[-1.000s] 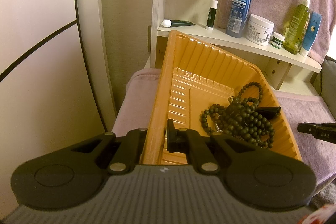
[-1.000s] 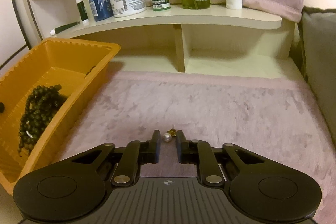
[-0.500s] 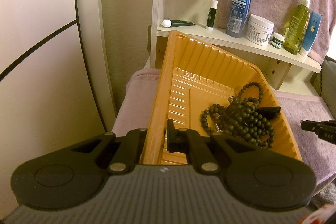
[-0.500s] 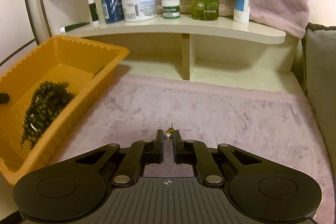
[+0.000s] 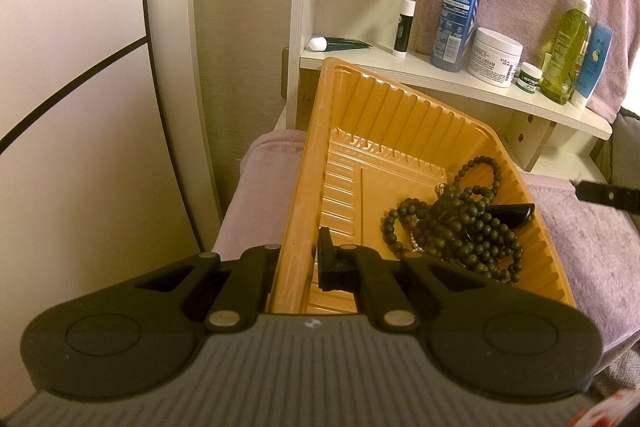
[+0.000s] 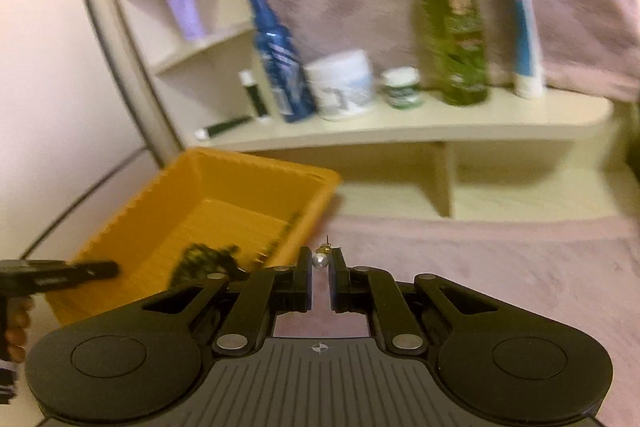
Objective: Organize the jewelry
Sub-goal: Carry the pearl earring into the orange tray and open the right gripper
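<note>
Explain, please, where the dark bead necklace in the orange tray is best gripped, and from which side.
Grip the loose loop of the dark bead necklace that lies apart from the tangle, toward the orange tray far wall. Probably come from above: the ribbed walls block the sides.

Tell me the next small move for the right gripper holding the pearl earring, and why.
Probably carry the pearl earring left, over the orange tray, before opening. The right gripper pinches it above the pink cloth, just right of the tray, where the bead necklace lies. The left gripper clamps the tray's rim.
</note>
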`<state>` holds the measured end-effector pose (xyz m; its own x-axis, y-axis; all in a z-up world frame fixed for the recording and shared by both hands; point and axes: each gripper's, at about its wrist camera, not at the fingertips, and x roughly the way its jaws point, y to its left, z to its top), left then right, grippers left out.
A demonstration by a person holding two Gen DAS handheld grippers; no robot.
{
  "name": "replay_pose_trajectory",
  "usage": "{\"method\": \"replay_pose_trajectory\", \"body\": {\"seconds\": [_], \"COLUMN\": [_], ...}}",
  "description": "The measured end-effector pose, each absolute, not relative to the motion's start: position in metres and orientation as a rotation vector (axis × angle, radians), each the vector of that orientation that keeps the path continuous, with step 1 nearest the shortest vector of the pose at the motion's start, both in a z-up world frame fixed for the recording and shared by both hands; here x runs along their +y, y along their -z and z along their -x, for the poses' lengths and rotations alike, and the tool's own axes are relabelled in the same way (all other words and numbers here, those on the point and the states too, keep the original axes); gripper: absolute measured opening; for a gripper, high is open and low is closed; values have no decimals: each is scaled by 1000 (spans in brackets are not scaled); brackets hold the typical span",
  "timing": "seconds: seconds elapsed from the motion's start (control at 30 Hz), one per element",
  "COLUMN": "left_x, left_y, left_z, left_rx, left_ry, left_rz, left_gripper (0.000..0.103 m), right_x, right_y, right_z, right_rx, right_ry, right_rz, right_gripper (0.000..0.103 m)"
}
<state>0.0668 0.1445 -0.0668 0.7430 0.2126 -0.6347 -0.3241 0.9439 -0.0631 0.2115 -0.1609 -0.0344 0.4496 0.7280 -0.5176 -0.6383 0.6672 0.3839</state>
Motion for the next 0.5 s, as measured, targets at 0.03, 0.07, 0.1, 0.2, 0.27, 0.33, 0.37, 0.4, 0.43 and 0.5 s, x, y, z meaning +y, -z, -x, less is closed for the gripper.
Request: {"method": "replay_pose_trajectory", "body": {"seconds": [0.03, 0.07, 0.1, 0.2, 0.27, 0.33, 0.37, 0.4, 0.43, 0.5], "left_x": [145, 145, 145, 145, 145, 145, 145, 145, 145, 145], "left_y": [67, 67, 67, 67, 67, 67, 67, 67, 67, 67], "left_z": [-67, -67, -67, -67, -67, -67, -67, -67, -67, -67], "left_rx": [672, 672, 672, 673, 673, 673, 673, 674, 674, 674], "left_ry": [-295, -296, -296, -295, -296, -295, -295, -295, -295, -296], "left_rz": [174, 175, 174, 175, 175, 175, 174, 174, 174, 174], "left_gripper": [5, 5, 5, 5, 5, 5, 5, 5, 5, 5], "right_x": [-156, -152, -147, -133, -125, -117, -113, -110, -106, -100], "right_y": [33, 32, 31, 33, 35, 39, 41, 42, 44, 46], "right_z": [-213, -214, -214, -215, -216, -218, -218, -219, -219, -220], "right_rx": [707, 709, 712, 718, 725, 735, 738, 742, 745, 748], "right_ry": [-866, -887, -905, -948, -967, -983, -986, -992, -996, -1005], "right_rz": [-142, -143, -141, -139, -137, -134, -128, -122, -116, -106], "right_gripper": [8, 8, 8, 8, 8, 8, 8, 8, 8, 8]}}
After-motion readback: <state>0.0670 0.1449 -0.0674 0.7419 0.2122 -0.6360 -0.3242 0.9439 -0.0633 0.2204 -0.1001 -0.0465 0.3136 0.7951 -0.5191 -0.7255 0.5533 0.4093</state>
